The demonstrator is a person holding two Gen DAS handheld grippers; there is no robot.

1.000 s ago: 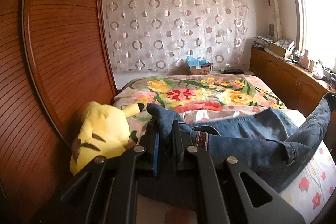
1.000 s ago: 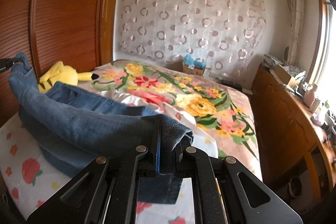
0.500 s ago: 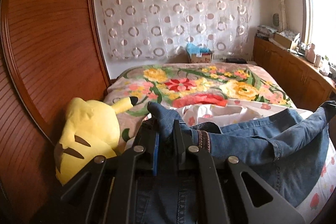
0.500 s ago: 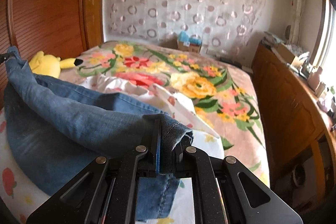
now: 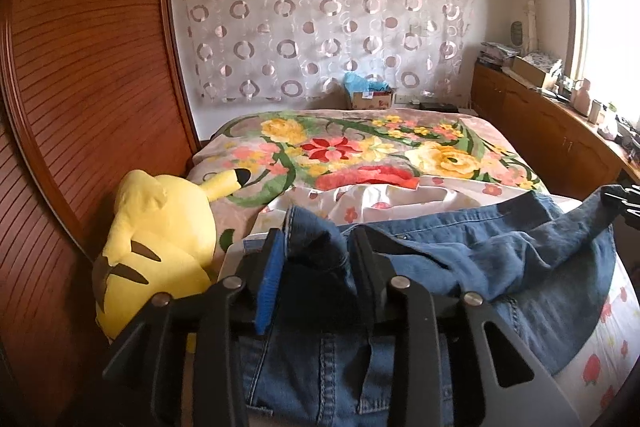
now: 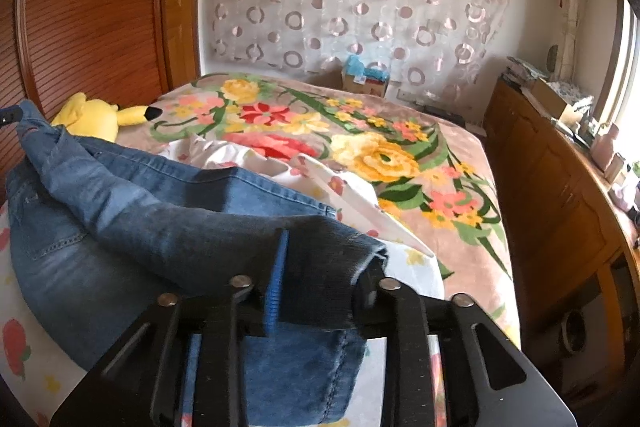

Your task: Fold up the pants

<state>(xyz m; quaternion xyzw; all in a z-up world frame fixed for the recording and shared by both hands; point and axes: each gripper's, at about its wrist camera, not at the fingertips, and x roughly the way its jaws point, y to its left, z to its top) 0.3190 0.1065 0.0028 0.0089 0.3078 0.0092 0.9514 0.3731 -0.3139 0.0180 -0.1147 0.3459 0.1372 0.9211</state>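
Gripping a bunched fold of denim, the left tool point(image 5: 316, 259) holds one end of the jeans point(image 5: 500, 267) beside the yellow plush point(image 5: 160, 239), its fingers closed on the cloth. The right tool point(image 6: 320, 267) clamps the other end, fingers likewise shut on fabric. Between them the jeans sag onto the bed point(image 6: 440, 163), lying across the strawberry-print sheet point(image 5: 600, 359), nearer than the floral blanket point(image 5: 360, 147) from the plush.

You are working over a bed whose white strawberry-print sheet point(image 5: 600, 363) is showing near you; lying on it are the blue denim pants point(image 5: 520, 267), a flowered plush blanket point(image 5: 360, 151) and a yellow plush toy point(image 5: 160, 235).
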